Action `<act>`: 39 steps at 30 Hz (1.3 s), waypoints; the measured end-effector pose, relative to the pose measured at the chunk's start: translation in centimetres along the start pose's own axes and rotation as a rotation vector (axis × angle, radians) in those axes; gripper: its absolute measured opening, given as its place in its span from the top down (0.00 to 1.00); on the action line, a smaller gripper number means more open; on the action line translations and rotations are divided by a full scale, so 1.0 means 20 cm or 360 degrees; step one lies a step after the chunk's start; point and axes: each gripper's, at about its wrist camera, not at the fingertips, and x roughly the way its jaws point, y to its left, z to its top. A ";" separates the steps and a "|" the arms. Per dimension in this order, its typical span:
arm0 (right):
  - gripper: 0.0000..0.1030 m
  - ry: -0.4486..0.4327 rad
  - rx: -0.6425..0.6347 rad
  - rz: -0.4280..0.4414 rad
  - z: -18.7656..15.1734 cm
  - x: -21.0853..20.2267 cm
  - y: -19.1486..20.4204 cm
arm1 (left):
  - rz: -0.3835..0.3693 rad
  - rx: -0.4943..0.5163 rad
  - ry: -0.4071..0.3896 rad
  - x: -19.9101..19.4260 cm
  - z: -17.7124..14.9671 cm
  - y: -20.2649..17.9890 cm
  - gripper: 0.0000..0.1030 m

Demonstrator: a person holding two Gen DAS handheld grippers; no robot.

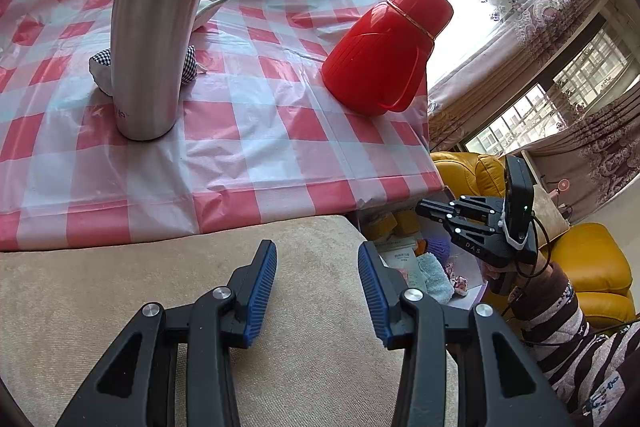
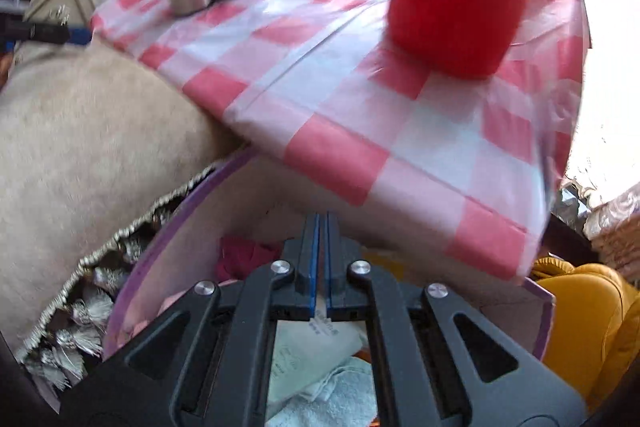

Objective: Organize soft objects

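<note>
Right gripper (image 2: 322, 227) has its blue pads pressed together w/ nothing between them. It hangs above a purple-edged box (image 2: 176, 211) that stands below the table edge. Inside the box lie soft things: a light blue towel (image 2: 340, 399), a dark red cloth (image 2: 244, 255), something pink at the left side, and a white paper packet (image 2: 308, 347) w/ print on it. The right wrist view is blurred, so small details are not clear.

Left gripper (image 1: 317, 279) is spread, also empty, and it is over a beige cushion surface (image 1: 120, 287) just in front of the table. From this view the right gripper (image 1: 430, 209) shows at the right, held by a hand in a striped sleeve (image 1: 568, 331), above the same box.

On the red-white checked tablecloth (image 1: 248, 131) stand a steel bottle (image 1: 156, 27) and a red plastic jug (image 1: 384, 47), well apart. A black-white checked soft pouch (image 1: 190, 63) lies just behind the bottle, touching it or almost. A yellow armchair (image 1: 592, 267) is beside the box.
</note>
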 end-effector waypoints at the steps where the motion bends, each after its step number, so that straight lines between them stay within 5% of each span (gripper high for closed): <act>1: 0.94 0.0034 -0.0028 0.0048 -0.02 0.04 0.00 | -0.0002 -0.0001 0.0000 0.00 0.00 0.00 0.57; 9: 0.88 0.0291 -0.0271 0.0238 -0.02 0.36 0.11 | 0.0001 -0.0014 0.0005 0.00 -0.01 0.01 0.57; 11: 0.48 0.0315 -0.0300 0.0221 -0.01 0.39 0.12 | -0.0003 -0.0021 0.0005 0.01 0.00 0.01 0.57; 13: 0.37 0.0298 -0.0321 0.0188 -0.01 0.40 0.12 | -0.0008 -0.0031 0.0007 0.01 0.00 0.02 0.57; 15: 0.37 0.0298 -0.0307 0.0191 -0.01 0.39 0.10 | -0.0014 -0.0040 0.0010 0.01 0.00 0.02 0.57; 24: 0.64 0.0382 -0.0303 0.0133 0.01 0.53 0.01 | -0.0029 -0.0060 0.0016 0.02 -0.01 0.04 0.57; 25: 0.73 0.0384 -0.0314 0.0135 0.01 0.55 0.01 | -0.0027 -0.0061 0.0017 0.02 -0.01 0.04 0.57; 26: 0.93 0.0404 -0.0317 0.0141 0.01 0.56 0.01 | -0.0025 -0.0060 0.0017 0.02 -0.01 0.04 0.57; 27: 0.98 0.0431 -0.0323 0.0150 0.01 0.58 0.01 | -0.0022 -0.0060 0.0019 0.03 -0.01 0.04 0.57; 39: 1.00 -0.0086 0.0083 -0.0007 0.07 -0.13 -0.27 | -0.0026 -0.0071 0.0016 0.03 -0.01 0.05 0.57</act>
